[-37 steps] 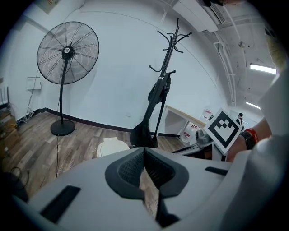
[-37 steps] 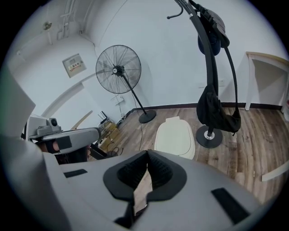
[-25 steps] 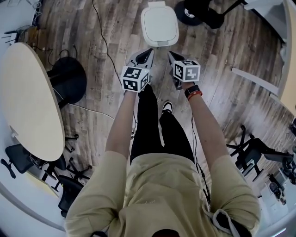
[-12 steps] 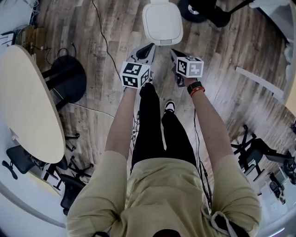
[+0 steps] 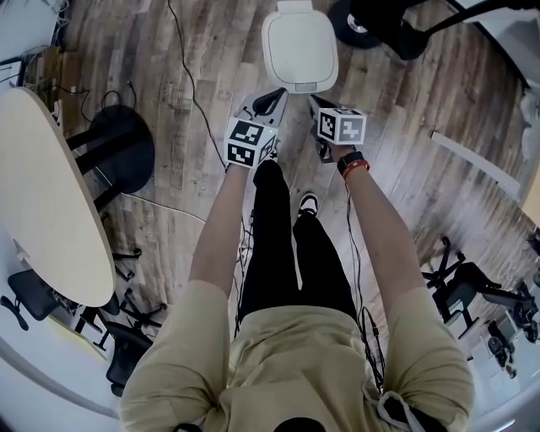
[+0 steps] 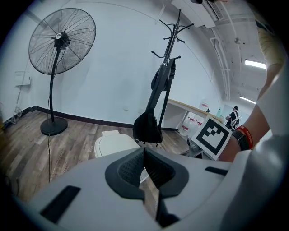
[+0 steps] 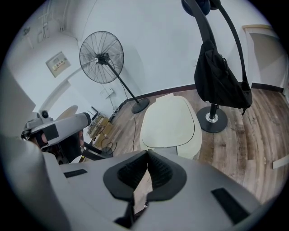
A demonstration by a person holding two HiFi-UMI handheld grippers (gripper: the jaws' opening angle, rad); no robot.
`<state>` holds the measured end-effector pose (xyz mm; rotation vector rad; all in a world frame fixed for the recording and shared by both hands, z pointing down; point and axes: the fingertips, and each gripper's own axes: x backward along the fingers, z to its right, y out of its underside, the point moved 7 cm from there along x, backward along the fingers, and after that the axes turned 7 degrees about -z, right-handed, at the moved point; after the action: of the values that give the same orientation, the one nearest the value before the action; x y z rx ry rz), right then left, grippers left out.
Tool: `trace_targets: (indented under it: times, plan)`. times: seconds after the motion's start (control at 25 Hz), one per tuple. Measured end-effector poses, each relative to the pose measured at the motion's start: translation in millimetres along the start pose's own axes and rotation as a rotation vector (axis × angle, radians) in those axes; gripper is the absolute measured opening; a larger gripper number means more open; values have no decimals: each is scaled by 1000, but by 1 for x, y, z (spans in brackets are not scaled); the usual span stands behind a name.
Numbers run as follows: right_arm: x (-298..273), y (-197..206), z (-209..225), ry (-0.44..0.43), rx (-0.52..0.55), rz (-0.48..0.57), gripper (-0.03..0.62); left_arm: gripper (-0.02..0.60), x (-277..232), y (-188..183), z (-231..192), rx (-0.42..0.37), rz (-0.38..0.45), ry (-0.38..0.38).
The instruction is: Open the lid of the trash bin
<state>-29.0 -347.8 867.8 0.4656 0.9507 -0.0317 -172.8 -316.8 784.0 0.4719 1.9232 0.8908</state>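
A white trash bin (image 5: 299, 46) with its lid down stands on the wood floor ahead of me. It also shows in the right gripper view, trash bin (image 7: 170, 122), and in the left gripper view, trash bin (image 6: 114, 146). My left gripper (image 5: 277, 94) hovers just short of the bin's front left, jaws shut and empty. The right gripper (image 5: 310, 101) is beside it, also shut with nothing held, just in front of the bin's near edge. In the gripper views the left gripper (image 6: 144, 150) and right gripper (image 7: 147, 153) both show their tips meeting.
A coat stand base (image 5: 371, 25) with a black bag (image 7: 220, 76) stands right of the bin. A pedestal fan (image 6: 55, 45) stands left of the bin. A round table (image 5: 46, 194), a black stool (image 5: 118, 148), floor cables (image 5: 187, 76) and office chairs (image 5: 468, 287) surround me.
Both grippers have edged forward toward the bin, which now sits slightly nearer in the head view. Jaws have stayed shut.
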Motion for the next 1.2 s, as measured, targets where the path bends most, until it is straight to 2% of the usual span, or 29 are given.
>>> trace_targets:
  times: [0.12,0.28,0.56,0.72,0.8,1.2]
  plan:
    - [-12,-1,6,0,-5,3,2,25,-11,7,-6,2,0,7]
    - [-19,-2,21,50,-31,-10,2,25,-27,17,-12,9,-3,25]
    - [-45,-4,34,64,1,-31,2,25,-48,32,-24,-3,-15,42]
    - [-57,0,34,57,-37,-32,2,25,-49,41,-26,-38,-47,50]
    - [-60,1,40,60,-47,-34,2,25,-53,43,-26,-32,-51,51]
    - [-75,4,47,92,0,-66,2,25,-60,54,-29,-14,-55,56]
